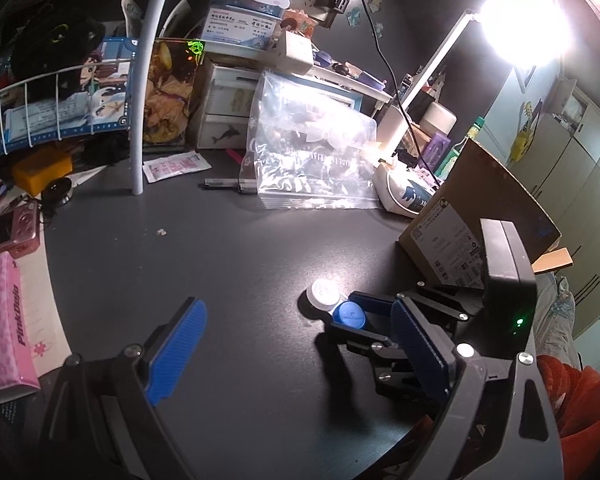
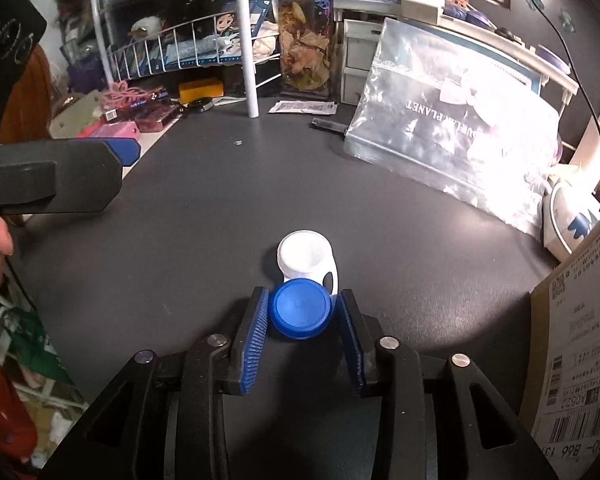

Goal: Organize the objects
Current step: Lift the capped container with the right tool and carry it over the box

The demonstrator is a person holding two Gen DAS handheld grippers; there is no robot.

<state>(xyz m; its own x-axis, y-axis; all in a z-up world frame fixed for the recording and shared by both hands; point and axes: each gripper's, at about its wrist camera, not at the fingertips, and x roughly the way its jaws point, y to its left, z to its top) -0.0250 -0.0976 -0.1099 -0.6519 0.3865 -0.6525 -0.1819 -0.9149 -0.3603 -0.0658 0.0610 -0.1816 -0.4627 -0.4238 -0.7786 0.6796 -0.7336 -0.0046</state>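
Observation:
A contact lens case with a white cap [image 2: 305, 256] and a blue cap [image 2: 302, 310] lies on the dark desk [image 2: 188, 208]. My right gripper [image 2: 303, 312] has its blue pads on either side of the blue cap, closed on it. In the left wrist view the case [image 1: 332, 304] lies at centre right, with the right gripper [image 1: 360, 316] gripping its blue end. My left gripper [image 1: 296, 344] is open and empty, hovering over the desk to the left of the case; its left pad [image 1: 176, 352] is clearly apart from the right one.
A clear zip bag [image 2: 452, 136] leans at the back right. A cardboard box [image 1: 472, 220] with a shipping label stands right of the case. A white wire rack [image 2: 172, 52], a white pole [image 2: 248, 40], a pink box [image 1: 0, 320] and clutter line the left and back.

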